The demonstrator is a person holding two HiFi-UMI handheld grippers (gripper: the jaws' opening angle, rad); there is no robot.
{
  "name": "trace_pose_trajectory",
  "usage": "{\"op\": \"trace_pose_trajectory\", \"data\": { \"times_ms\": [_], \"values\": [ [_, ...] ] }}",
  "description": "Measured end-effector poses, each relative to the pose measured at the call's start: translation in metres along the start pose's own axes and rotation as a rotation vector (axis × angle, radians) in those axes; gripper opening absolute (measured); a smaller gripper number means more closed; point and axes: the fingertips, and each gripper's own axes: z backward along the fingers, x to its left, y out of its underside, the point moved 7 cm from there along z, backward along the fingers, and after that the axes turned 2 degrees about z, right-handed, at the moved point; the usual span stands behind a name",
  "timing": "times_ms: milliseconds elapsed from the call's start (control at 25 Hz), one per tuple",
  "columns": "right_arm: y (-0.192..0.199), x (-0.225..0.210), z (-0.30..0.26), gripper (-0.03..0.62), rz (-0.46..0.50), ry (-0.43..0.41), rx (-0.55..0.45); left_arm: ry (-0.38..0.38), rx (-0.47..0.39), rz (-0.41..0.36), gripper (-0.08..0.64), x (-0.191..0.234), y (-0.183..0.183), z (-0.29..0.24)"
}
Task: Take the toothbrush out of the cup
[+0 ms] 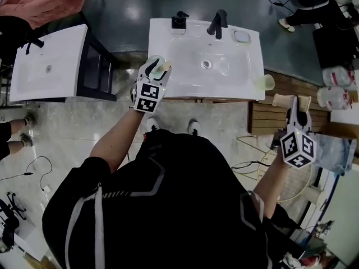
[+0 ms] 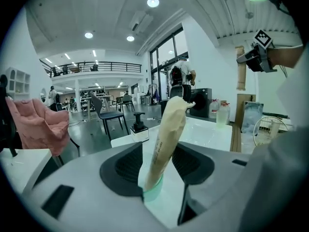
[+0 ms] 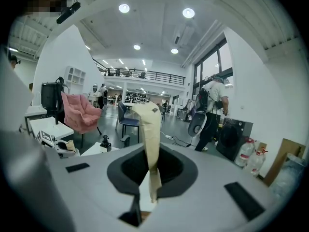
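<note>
A pale green cup [image 1: 157, 64] stands at the front left corner of the white washbasin [image 1: 224, 86], with a tan paper-wrapped toothbrush [image 1: 166, 67] upright in it. My left gripper [image 1: 157, 67] reaches around it. In the left gripper view the cup [image 2: 153, 190] sits between the pads of the left gripper [image 2: 164, 166]; it touches the left pad, and a gap shows on the right. My right gripper [image 1: 297, 112] is off to the right of the basin, shut on another wrapped toothbrush [image 1: 283, 100], which stands up between the jaws [image 3: 149, 129].
A second pale green cup [image 1: 265, 83] sits on the basin's front right corner. A black faucet [image 1: 217, 22] and a soap dispenser [image 1: 179, 21] stand at the back. Another basin [image 1: 50, 66] is at the left, water bottles [image 1: 336, 77] at the right.
</note>
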Motion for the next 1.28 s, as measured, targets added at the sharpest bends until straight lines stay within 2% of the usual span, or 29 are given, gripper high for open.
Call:
{"op": "trace_pose_trajectory", "data": {
  "times_ms": [200,440,800,1080,1280],
  "values": [
    [0.001,-0.002,-0.002,0.025,0.001,-0.008,-0.003,-0.017,-0.005,-0.01,0.109,0.001,-0.006,-0.003],
    [0.001,-0.005,-0.007,0.023,-0.003,-0.025,-0.013,-0.054,-0.006,-0.019,0.074,0.001,-0.009,-0.004],
    [0.0,-0.013,-0.017,0.023,-0.023,-0.073,-0.053,-0.089,-0.053,-0.029,0.056,0.007,-0.029,0.015],
    [0.003,-0.02,-0.03,0.023,-0.057,-0.115,-0.089,-0.114,-0.106,0.032,0.054,0.01,-0.049,0.035],
    [0.001,-0.02,-0.047,0.023,-0.07,-0.153,-0.113,-0.172,-0.135,0.037,0.052,0.016,-0.065,0.053]
  ]
}}
